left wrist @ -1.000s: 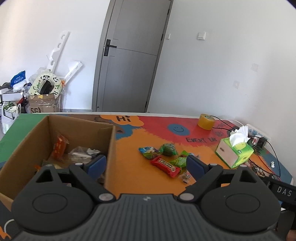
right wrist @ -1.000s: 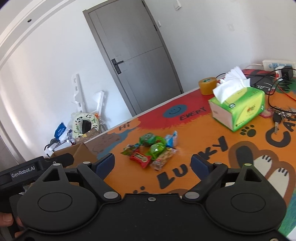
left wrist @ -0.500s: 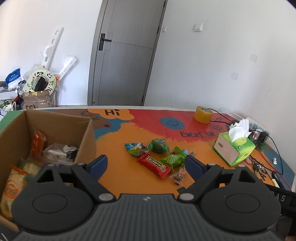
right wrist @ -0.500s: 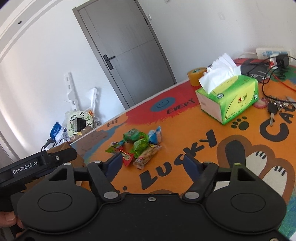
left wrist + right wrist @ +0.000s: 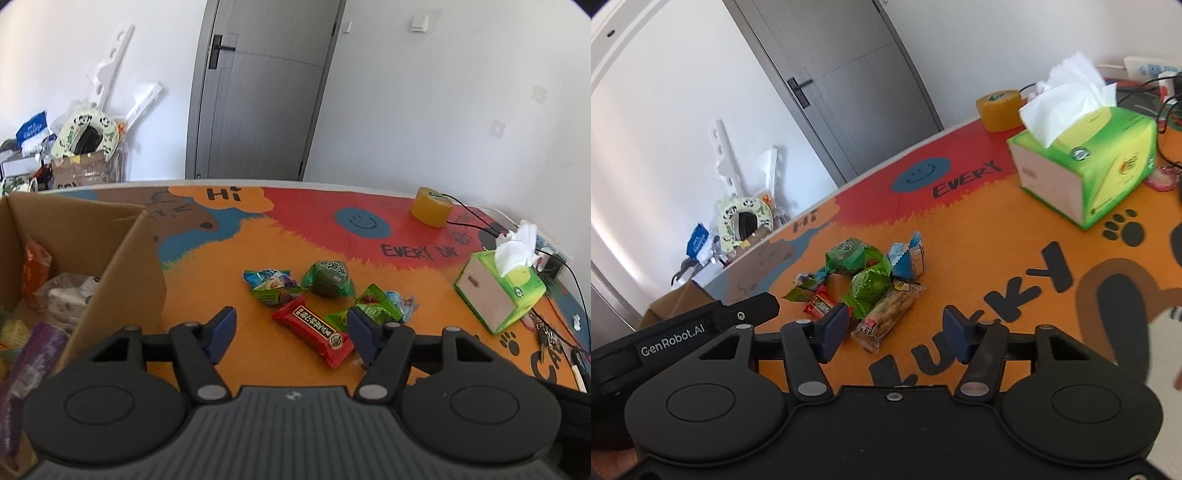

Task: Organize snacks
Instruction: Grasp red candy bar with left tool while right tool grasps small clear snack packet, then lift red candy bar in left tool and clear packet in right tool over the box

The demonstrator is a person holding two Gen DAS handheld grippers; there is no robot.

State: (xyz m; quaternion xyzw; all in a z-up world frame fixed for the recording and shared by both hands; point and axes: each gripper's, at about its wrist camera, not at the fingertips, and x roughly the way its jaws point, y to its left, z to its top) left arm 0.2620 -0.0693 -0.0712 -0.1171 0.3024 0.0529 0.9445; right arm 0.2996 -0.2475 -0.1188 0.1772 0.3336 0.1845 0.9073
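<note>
Fingers of the left gripper (image 5: 291,334) stand apart and are closing; nothing is pressed between the blue pads. Seen past them, the red snack bar (image 5: 314,330) lies flat on the table (image 5: 258,258), angled, with its near end in the gap. A green packet (image 5: 369,312) sits just beside the right-hand pad.

Fingers of the right gripper (image 5: 895,332) also stand apart and are closing, pads touching nothing. A biscuit packet (image 5: 888,312) in clear wrap lies in line with the gap, nearer the left-hand pad.

Snack pile, centre of the table: red bar, several green-wrapped sweets (image 5: 328,278), a blue-and-green wrapper (image 5: 271,286), a small blue sachet (image 5: 908,254). Pieces touch or overlap one another.

Cardboard box (image 5: 136,258) stands open on the table, to the left of the pile in the left wrist view and apart from it. Inside: an orange pack (image 5: 35,267), a clear wrapper (image 5: 68,295), a purple item (image 5: 29,369) blurred at the near edge.

Further out on the right side: green tissue box (image 5: 1089,162) with a tissue pulled up, yellow tape roll (image 5: 431,206) behind it, black cables (image 5: 480,221) and keys (image 5: 546,338) near the far edge.

Table cover is orange and red with printed lettering. Grey door (image 5: 258,92) in the wall behind.
</note>
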